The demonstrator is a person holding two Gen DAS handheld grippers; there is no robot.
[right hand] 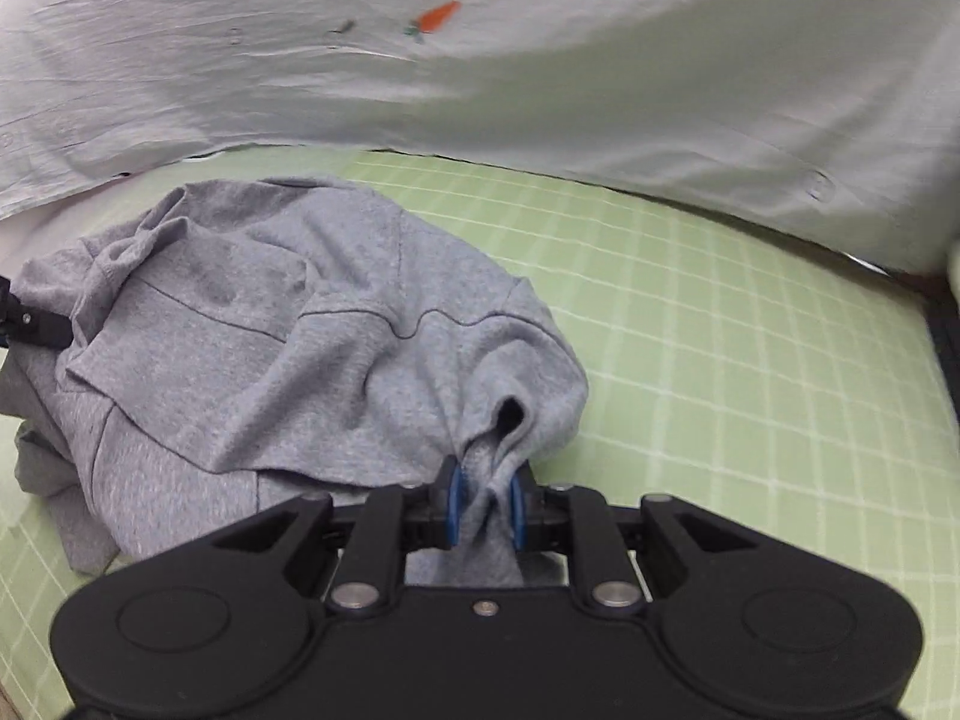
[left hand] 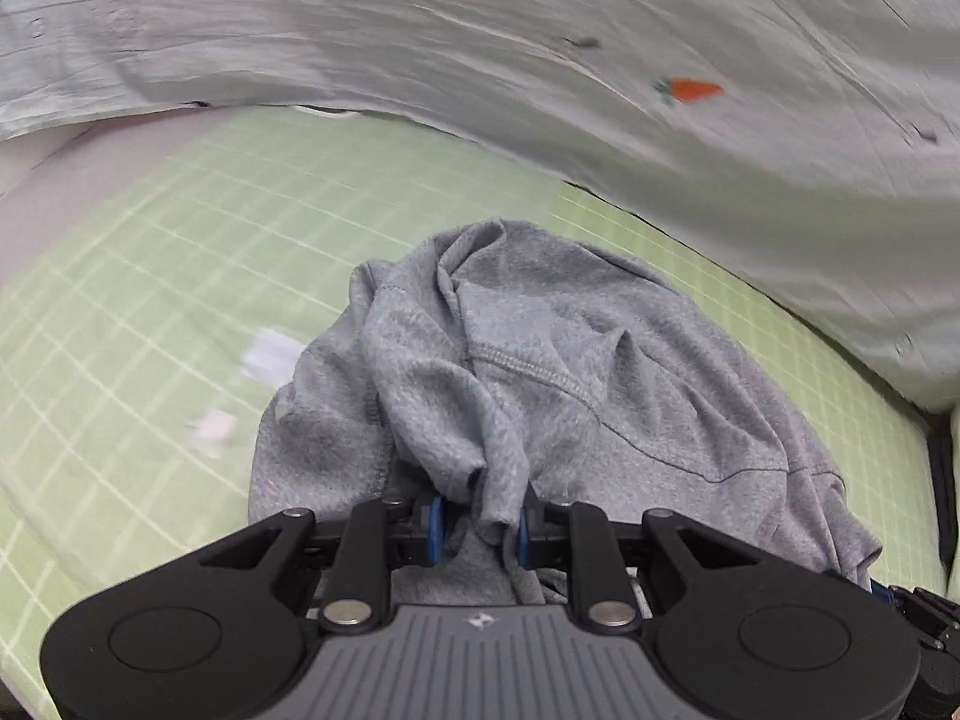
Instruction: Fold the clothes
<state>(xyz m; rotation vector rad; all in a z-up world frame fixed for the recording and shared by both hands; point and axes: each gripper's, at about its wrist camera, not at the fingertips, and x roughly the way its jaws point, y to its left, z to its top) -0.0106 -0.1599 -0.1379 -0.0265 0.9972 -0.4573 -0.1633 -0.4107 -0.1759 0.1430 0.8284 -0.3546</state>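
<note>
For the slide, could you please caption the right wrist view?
Right hand-held gripper pinching a bunched edge of a crumpled grey garment on a green grid-patterned sheet, carrot-print white fabric behind.

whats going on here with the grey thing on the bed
A person holds a claw in each hand, folding clothes. Both the left claw and the right claw are pinched shut on bunched edges of a grey garment, which lies crumpled on the green checked sheet. A white quilt with carrot prints sits behind it. The garment is not yet spread flat or folded.
</note>
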